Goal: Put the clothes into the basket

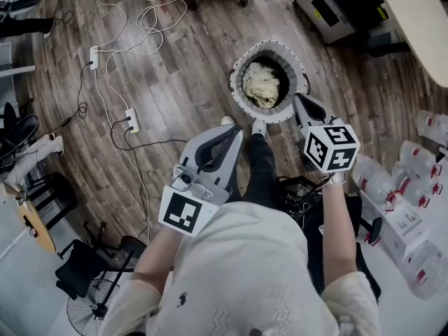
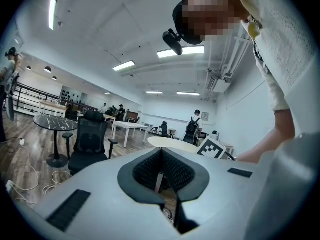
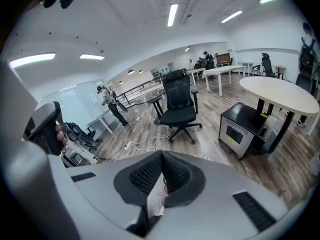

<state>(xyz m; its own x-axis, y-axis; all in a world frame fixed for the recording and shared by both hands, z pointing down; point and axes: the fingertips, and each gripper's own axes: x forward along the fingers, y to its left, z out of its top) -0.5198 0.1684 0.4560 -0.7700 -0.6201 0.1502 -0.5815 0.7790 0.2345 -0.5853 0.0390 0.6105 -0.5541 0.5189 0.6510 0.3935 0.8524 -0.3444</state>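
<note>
While clothes (image 1: 262,84) lie in the basket (image 1: 270,45), left gripper (image 1: 235,129) and right gripper (image 1: 298,99) fingers sit closed, empty.

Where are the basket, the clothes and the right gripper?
basket (image 1: 236,82): head view, left rim.
clothes (image 1: 262,84): head view, middle of the pile.
right gripper (image 1: 299,100): head view, tip of its shut jaws.

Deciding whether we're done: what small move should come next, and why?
Probably turn the head to look for more clothes: the cream cloth lies inside the basket, the left gripper and right gripper are shut and empty, and no other garment shows on the floor.
</note>
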